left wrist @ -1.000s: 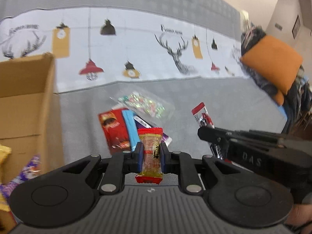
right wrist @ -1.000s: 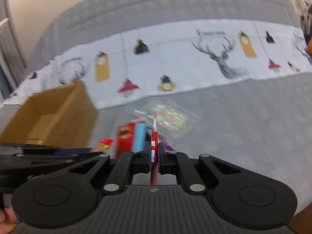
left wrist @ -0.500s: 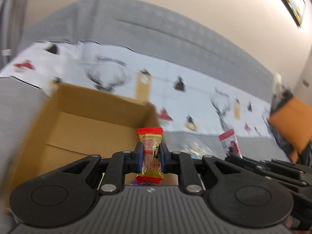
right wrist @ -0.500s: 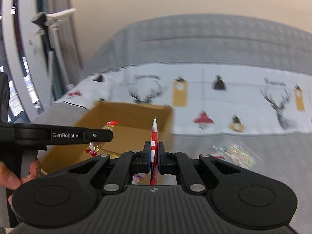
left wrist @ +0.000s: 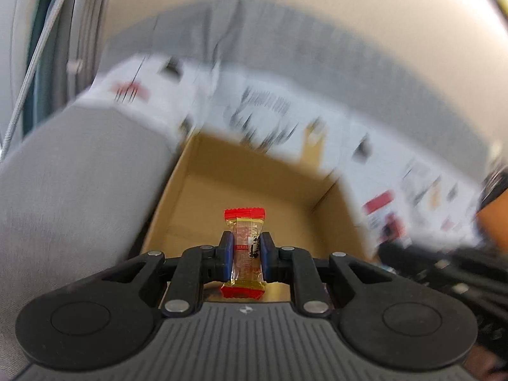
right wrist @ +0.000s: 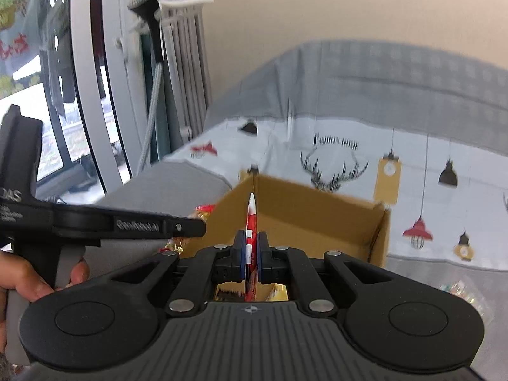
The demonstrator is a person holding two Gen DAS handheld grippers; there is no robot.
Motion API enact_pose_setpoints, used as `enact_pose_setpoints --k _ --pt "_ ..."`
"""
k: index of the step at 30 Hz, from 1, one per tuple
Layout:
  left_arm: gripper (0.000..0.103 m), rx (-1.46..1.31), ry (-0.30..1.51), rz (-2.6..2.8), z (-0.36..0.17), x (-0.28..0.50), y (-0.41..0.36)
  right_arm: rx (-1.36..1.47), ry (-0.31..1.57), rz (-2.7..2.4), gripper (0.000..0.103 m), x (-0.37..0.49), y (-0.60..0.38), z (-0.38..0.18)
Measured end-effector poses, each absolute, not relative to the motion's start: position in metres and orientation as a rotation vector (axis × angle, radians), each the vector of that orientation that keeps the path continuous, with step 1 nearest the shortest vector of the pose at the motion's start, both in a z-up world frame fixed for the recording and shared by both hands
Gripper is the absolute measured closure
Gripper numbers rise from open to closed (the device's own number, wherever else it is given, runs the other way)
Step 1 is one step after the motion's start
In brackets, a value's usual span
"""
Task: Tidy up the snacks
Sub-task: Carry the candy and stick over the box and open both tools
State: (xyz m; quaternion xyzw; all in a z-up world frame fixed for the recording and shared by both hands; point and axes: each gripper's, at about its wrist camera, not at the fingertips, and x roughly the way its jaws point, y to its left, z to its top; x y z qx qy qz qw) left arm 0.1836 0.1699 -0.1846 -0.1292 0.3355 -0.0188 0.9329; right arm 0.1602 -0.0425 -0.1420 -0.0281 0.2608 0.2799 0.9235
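My left gripper [left wrist: 244, 254] is shut on a small snack bar in a clear wrapper with red ends [left wrist: 243, 247], held over the open cardboard box [left wrist: 254, 190]. My right gripper [right wrist: 251, 254] is shut on a thin red and white snack packet [right wrist: 250, 219], seen edge on, also over the cardboard box [right wrist: 317, 222]. The left gripper [right wrist: 190, 226] shows at the left of the right wrist view, with its snack bar [right wrist: 203, 211] beside the box's near corner. Yellow packets [right wrist: 276, 290] lie in the box below my right gripper.
The box sits on a grey sofa seat [left wrist: 79, 174] with a white deer-print cloth [right wrist: 412, 165] behind it. A clear candy bag [right wrist: 460, 289] lies on the seat at the right. A window and curtain [right wrist: 95, 95] are to the left.
Both grippers have swung further left, with their snacks still held. The box now sits straight ahead of both, and the loose snack pile has left the view.
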Motion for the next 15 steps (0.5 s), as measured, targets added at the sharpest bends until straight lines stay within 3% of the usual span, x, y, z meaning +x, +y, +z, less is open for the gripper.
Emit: enact_pose_setpoints --k 5,10,11,12,13,14,15 --pt "0.084 -0.268 0.803 -0.024 -0.229 0.187 0.175 -0.14 0.677 0.535 0.096 0.176 -0.026 -0.204" --pt "0.084 -0.244 0.823 -0.028 -0.234 0.182 0.172 -0.081 0.728 0.56 0.094 0.177 -0.026 -0.227" --pt "0.081 -0.247 0.824 -0.021 -0.23 0.181 0.17 -0.078 0.724 0.564 0.086 0.178 -0.026 -0.227" --pt "0.062 -0.254 0.828 -0.008 -0.227 0.182 0.169 -0.07 0.724 0.555 0.075 0.179 -0.026 -0.226" --pt "0.033 -0.267 0.828 0.006 -0.222 0.182 0.168 -0.052 0.722 0.549 0.048 0.179 -0.029 -0.225" --pt "0.022 -0.276 0.818 0.015 -0.218 0.182 0.167 -0.03 0.711 0.555 0.037 0.18 -0.033 -0.223" --pt "0.016 -0.278 0.797 0.017 -0.213 0.179 0.164 -0.005 0.692 0.565 0.04 0.179 -0.04 -0.219"
